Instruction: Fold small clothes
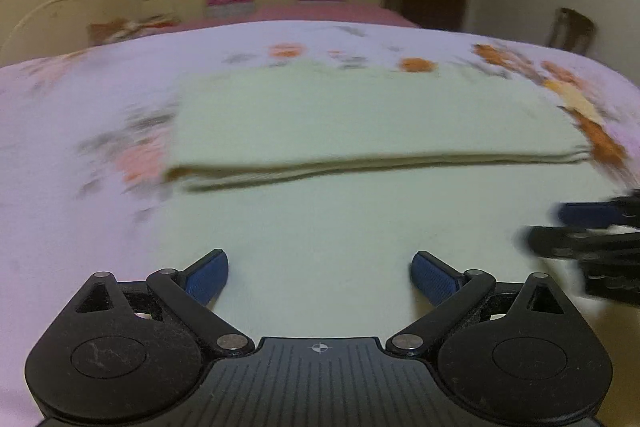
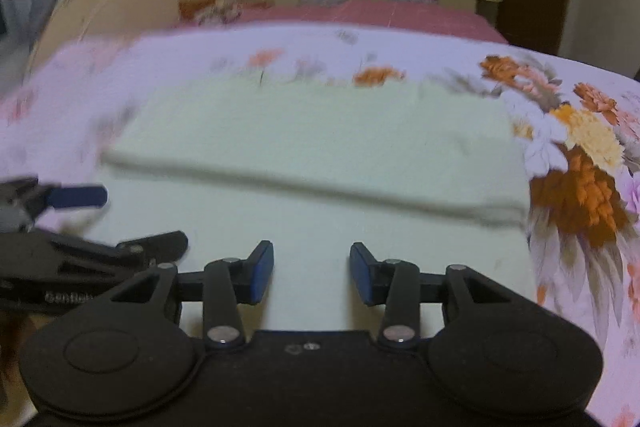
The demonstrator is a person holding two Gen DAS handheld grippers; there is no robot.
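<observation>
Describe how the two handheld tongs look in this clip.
Both the left tongs and right tongs are matte black plastic, with round pivot housings, silver rivets on the linkage arms and textured blue finger pads. The left body is ribbed with a small crosshair mark. No cables or sleeves show.

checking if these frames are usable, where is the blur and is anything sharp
Left wrist view: the left tool is sharp, the cloth and bedspread are smeared sideways by motion, and the right tool at the edge is blurred. Right wrist view: the right tool is sharp, the cloth's folded edge is soft, and the flowers are clearer; fisheye curves the bed's edge.
</observation>
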